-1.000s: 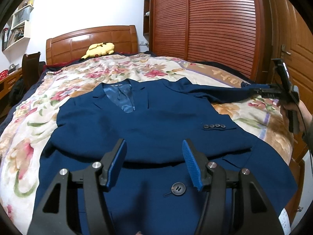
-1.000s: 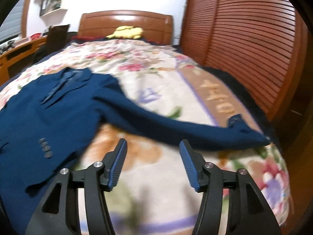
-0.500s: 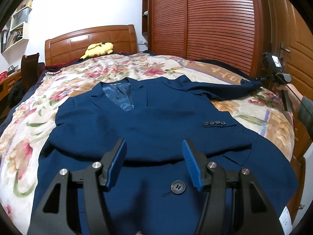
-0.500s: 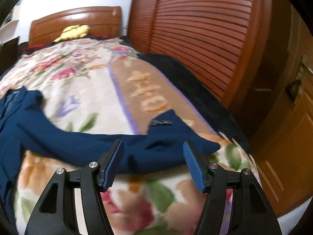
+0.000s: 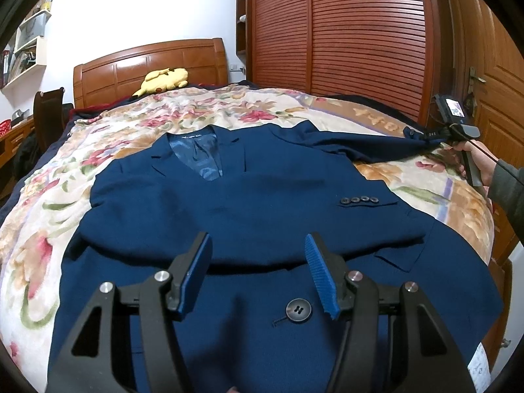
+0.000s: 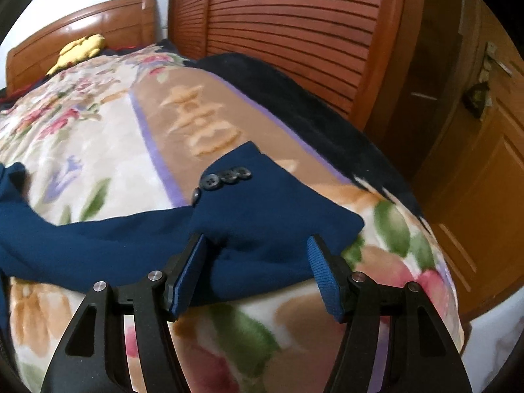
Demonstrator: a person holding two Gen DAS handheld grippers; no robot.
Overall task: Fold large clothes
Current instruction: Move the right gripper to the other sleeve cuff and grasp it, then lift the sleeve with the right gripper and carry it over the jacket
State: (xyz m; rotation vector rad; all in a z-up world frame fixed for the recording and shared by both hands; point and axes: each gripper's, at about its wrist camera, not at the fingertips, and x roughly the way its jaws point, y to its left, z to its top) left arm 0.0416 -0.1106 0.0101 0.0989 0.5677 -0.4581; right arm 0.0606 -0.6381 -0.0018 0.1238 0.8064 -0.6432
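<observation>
The blue suit jacket [image 5: 249, 209] lies face up on the flowery blanket [image 5: 49, 203] on the bed, right in front of our left gripper [image 5: 258, 262]. That gripper's fingers are spread apart with nothing between them, and they hang just above the front of the jacket, with the big front button [image 5: 298, 309] a little below and between them. We think one sleeve is already folded across the chest, because its cuff with four small buttons [image 5: 359, 200] lies on the jacket, past the right finger. The other sleeve [image 6: 98, 239] is stretched out to the side. Our right gripper [image 6: 257, 268] is at the end of that sleeve, with its fingers wide apart and the cuff [image 6: 262, 209] lying between them and just past the tips. It has not pinched the cloth yet. So the folding looks like it has only begun: this sleeve must come in, and then the body must be folded. Big letters are woven into the tan stripe of the blanket [image 6: 199, 121] beyond the fingers, but we cannot read them. A tiny label sits inside the collar [image 5: 191, 137], too small to read.
</observation>
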